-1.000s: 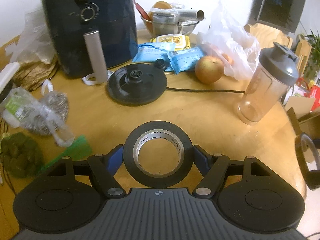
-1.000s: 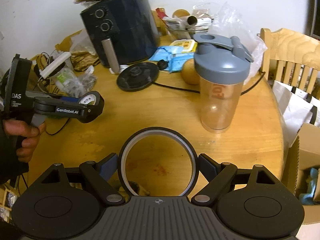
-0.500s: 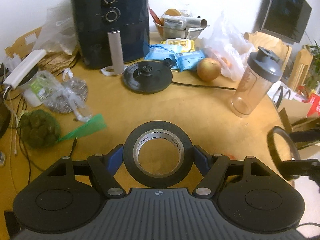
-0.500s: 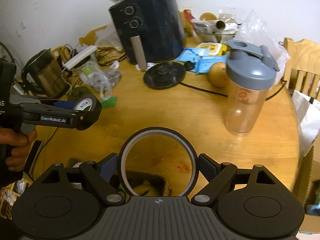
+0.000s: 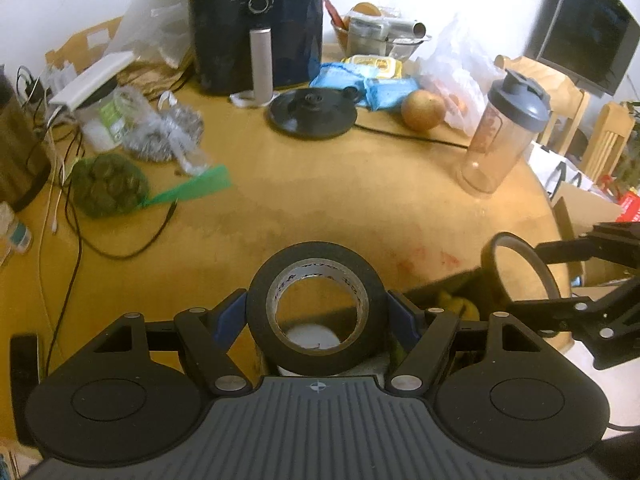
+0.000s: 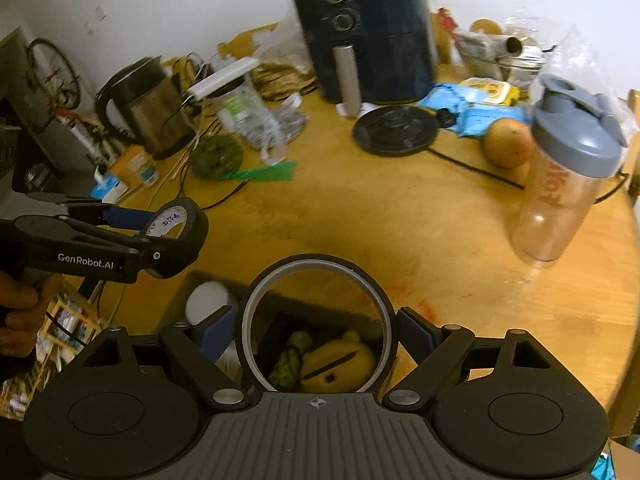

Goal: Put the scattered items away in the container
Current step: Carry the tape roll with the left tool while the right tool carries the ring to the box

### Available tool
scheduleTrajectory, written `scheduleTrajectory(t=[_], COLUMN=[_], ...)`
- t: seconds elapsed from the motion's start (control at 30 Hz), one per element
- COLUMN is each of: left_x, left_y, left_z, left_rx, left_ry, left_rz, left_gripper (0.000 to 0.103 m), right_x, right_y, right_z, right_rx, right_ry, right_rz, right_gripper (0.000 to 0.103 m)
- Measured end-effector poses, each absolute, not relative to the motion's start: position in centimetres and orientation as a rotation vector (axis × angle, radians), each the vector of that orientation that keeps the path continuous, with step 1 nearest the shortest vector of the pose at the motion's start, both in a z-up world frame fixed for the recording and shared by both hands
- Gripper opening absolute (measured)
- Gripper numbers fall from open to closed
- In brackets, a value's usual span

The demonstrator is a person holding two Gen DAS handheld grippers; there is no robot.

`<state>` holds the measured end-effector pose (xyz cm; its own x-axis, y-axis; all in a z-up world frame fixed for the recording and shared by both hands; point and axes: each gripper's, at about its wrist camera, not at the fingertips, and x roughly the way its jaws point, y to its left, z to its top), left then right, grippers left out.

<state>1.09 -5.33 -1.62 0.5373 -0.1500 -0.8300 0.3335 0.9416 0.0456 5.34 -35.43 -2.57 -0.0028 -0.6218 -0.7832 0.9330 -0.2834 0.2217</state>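
Two rolls of tape are held above the near edge of the wooden table (image 6: 460, 248). The left gripper (image 5: 316, 314) clamps a thick black tape roll (image 5: 316, 280) between its blue pads, pressing on both flanks. The right gripper (image 6: 316, 330) is closed on a thin, wide tape ring (image 6: 316, 266) in the same way (its hollow takes up most of the roll).

Just below both, at the table's near edge, sits the dark container (image 6: 276, 306). Seen through the ring, it holds a yellow plush toy (image 6: 340, 360) and something green beside it, with a white round lid (image 6: 206, 304) in the part on the left.

Further out on the table lie a green net bag (image 5: 106, 186) and a black cable (image 5: 120, 248) on the left, with a clear shaker bottle (image 5: 500, 136) standing on the right. Beyond these come a black kettle base (image 5: 312, 112), an apple (image 5: 424, 110) and blue packets (image 5: 360, 84). Farthest back stands a dark air fryer (image 5: 272, 20) against the wall, with a steel kettle (image 6: 148, 108) off to the left.
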Motion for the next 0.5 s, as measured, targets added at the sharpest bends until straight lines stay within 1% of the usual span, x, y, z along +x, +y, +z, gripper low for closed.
scheduleTrajectory(t=[0.37,0.43,0.47,0.5], left_x=[-1.0,-1.1,-1.0,-0.9], left_y=[-3.8,-3.5,-3.4,-3.3], left_z=[-2.5,-2.7,-2.9,-3.0], left_rx=[0.144,0.137,0.137,0.141], left_ry=[1.022,1.031,1.044,1.058], left_rz=[-0.282,-0.275,-0.263,-0.246], left_gripper=[0.073,0.073,0.073,0.074], right_x=[7.5,7.8,7.9,8.1], right_y=[-36.4,-36.6,-36.7,-36.8], right_z=[-3.3,-3.5,-3.6,-3.7], right_rx=[1.018,1.03,1.031,1.029], right_ry=[0.467,0.477,0.485,0.492], right_rz=[-1.59,-1.593,-1.598,-1.609], right_gripper=[0.088,0.095,0.103,0.103])
